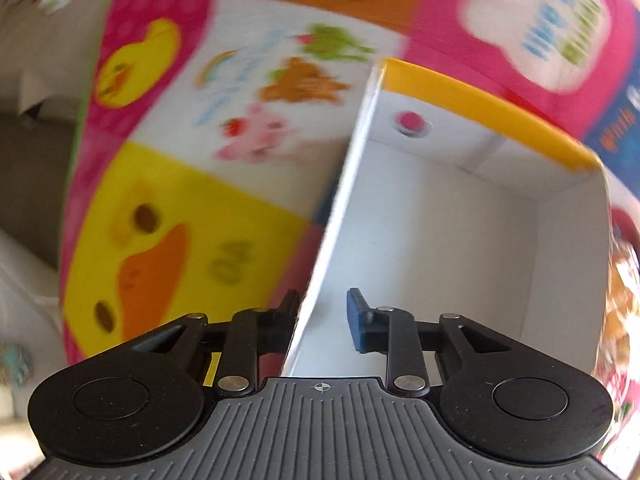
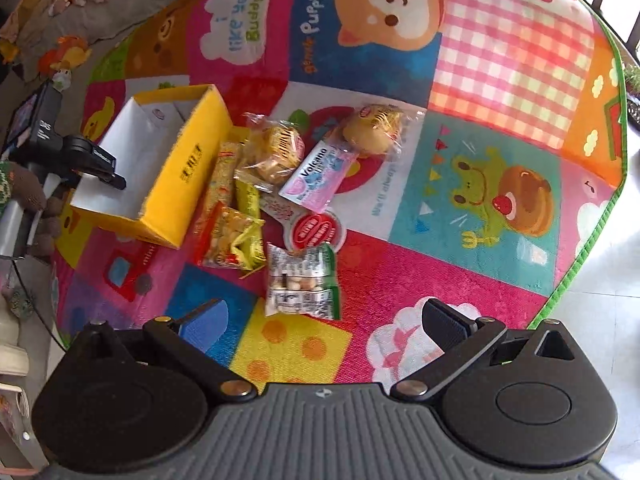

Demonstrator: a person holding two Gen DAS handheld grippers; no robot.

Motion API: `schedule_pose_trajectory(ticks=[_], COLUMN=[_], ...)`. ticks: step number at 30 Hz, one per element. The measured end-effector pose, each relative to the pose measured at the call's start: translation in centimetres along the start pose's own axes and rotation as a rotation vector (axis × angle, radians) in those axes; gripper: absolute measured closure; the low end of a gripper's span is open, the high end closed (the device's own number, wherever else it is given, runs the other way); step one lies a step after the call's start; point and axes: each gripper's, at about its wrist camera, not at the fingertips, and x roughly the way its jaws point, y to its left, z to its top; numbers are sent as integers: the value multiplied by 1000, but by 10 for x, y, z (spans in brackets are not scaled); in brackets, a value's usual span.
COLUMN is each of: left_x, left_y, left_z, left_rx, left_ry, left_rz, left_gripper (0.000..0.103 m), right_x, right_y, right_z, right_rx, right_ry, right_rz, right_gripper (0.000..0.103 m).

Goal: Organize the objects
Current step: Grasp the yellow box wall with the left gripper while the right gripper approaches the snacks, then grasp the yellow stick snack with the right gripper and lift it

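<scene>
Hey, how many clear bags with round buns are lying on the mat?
2. One bun bag lies just right of the yellow box; the other sits further right, beyond the Volcano packet. More could be hidden under the pile.

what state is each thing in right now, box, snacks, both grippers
box: open-topped, empty inside, upright on the mat
left gripper: straddling a box wall, a gap shows at the blue pad
right gripper: open, empty, above the mat
snack packets: sealed, lying beside the box, none inside
</scene>
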Motion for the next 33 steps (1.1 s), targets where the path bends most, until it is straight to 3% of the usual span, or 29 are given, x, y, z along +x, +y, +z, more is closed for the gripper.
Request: schedule_pose_trajectory(ticks=[2, 7, 9, 12, 16, 18, 24, 27, 30, 33], left_x=[-4, -15, -11, -13, -17, -18, -22, -22, -21, -21], left_y=[-20, -55, -55, -42, -27, -15, 12, 20, 29, 40], left_z=[-7, -36, -43, -51, -60, -64, -72, -74, -75, -77], left_rx=[106, 349, 375, 339, 354, 343, 342, 332, 336, 305], left_ry=[-9, -62, -51, -61, -46, -35, -30, -31, -31, -24], left_rz=[17, -18, -13, -39, 21, 22, -9, -24, -27, -40], left_gripper=[80, 91, 91, 92, 92, 93, 94, 95, 95, 95], right_x=[11, 23, 23, 20, 30, 33, 40, 47, 58, 78], right_y=[-11, -20, -21, -27, -29, -15, 73, 108, 120, 128], right_z=[10, 30, 40, 52, 63, 61, 36, 25, 36, 50], right_rx=[30, 92, 113, 194, 286, 232, -104, -218, -218, -255], right_ry=[23, 25, 4, -16, 51, 67, 53, 5, -14, 3], right_rz=[2, 16, -6, -29, -30, -13, -47, -79, -89, -99], right_gripper=[0, 0, 0, 0, 0, 0, 1, 11, 28, 35])
